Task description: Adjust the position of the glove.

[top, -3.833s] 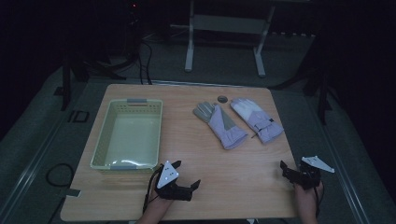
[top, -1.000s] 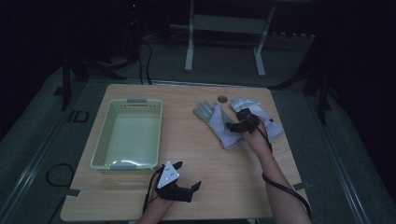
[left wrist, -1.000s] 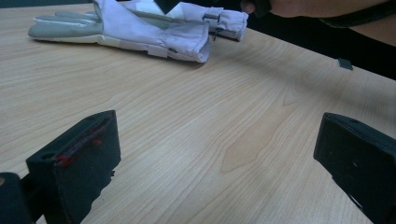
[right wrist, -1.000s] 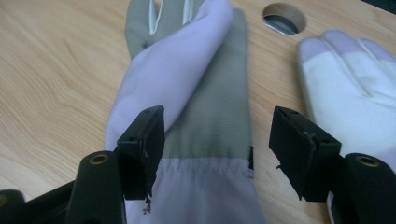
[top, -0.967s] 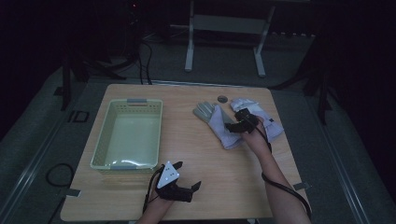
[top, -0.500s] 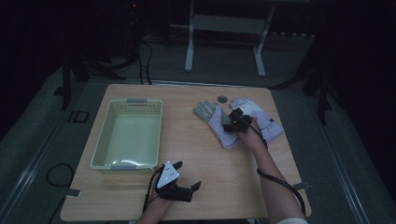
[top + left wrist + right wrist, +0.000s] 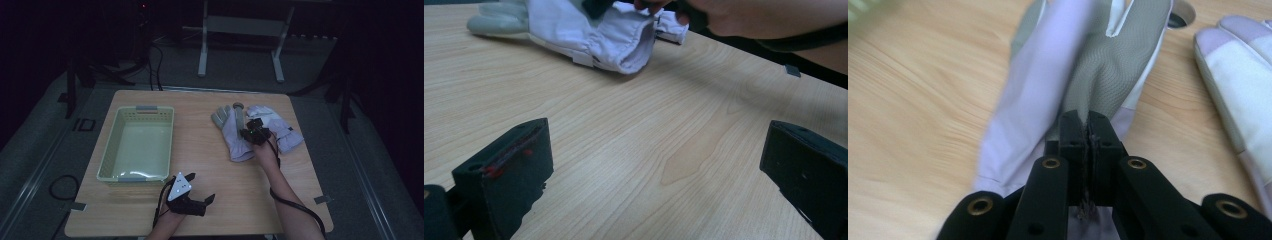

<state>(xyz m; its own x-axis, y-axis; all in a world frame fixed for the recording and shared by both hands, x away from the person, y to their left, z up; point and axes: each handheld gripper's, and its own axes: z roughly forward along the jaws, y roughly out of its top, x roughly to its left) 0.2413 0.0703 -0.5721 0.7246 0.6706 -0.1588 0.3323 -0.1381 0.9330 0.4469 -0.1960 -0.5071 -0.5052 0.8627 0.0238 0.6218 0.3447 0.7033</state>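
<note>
Two pale lilac and grey gloves lie at the table's far right. My right gripper [image 7: 253, 132] is over the left glove [image 7: 231, 136]. In the right gripper view its jaws have just been closing and now pinch a raised fold of this glove [image 7: 1098, 70]; the right gripper [image 7: 1089, 120] is shut on the cloth. The second glove [image 7: 281, 127] lies flat beside it [image 7: 1238, 65]. Near the front edge my left gripper [image 7: 202, 202] rests open. In its own view the left gripper [image 7: 654, 165] has bare wood between its pads, and the glove's cuff [image 7: 619, 40] lies farther off.
A pale green basket [image 7: 107, 156] stands on the left half of the table. A small grey round object [image 7: 238, 105] lies at the glove's fingertips. The person's right forearm crosses the front right of the table, with a cable trailing from it.
The right gripper has shifted a little left over the left glove and shut on its cloth, bunching it up. The left gripper has stayed put.
</note>
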